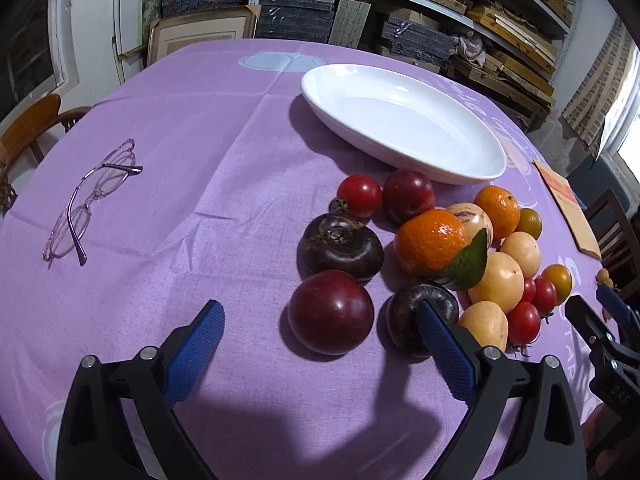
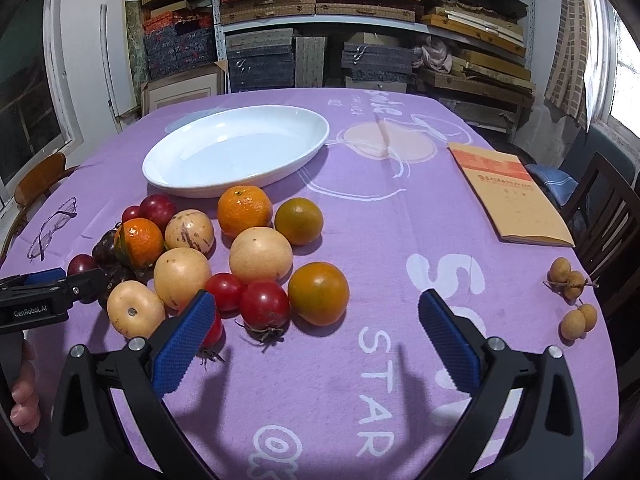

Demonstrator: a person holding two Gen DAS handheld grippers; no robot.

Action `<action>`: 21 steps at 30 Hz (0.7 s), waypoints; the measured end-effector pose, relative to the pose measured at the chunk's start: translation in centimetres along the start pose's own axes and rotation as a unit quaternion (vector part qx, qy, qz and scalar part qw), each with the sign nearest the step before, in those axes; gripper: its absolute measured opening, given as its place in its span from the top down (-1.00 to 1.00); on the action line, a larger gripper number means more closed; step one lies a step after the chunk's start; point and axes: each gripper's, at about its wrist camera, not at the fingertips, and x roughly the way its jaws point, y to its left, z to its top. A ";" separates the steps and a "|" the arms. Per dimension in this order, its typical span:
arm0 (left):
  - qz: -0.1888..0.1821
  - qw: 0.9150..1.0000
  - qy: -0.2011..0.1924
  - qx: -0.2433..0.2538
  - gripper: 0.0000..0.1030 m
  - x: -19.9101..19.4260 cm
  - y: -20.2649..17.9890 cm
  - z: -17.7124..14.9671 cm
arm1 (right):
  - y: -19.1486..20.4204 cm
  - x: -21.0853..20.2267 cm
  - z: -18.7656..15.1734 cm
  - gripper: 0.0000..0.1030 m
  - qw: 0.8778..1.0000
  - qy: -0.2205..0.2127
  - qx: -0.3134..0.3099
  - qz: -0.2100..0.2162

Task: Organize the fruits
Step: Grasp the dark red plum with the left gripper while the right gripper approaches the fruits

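The left gripper (image 1: 320, 312) is spread wide above the table (image 1: 200, 120), with a dark red plum (image 1: 331, 312) between its fingers but not pressed. The right gripper (image 2: 316, 308) is also released and holds nothing. The fruits lie in a heap just beside the empty white dish (image 2: 236, 148).

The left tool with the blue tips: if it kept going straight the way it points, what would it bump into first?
Probably the dark red plum, which lies between the open left tool's tips; depth is hard to judge.
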 end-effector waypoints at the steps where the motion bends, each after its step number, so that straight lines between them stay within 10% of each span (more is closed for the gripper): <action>1: 0.001 1.000 -0.002 -0.001 -0.80 -0.1 0.1 0.1 | -0.1 0.0 0.0 -0.92 1.000 0.001 0.003 0.002; 21: -0.016 1.000 0.002 0.015 0.21 0.4 -0.5 0.0 | -0.2 0.1 -0.1 -0.92 1.000 -0.002 0.007 0.004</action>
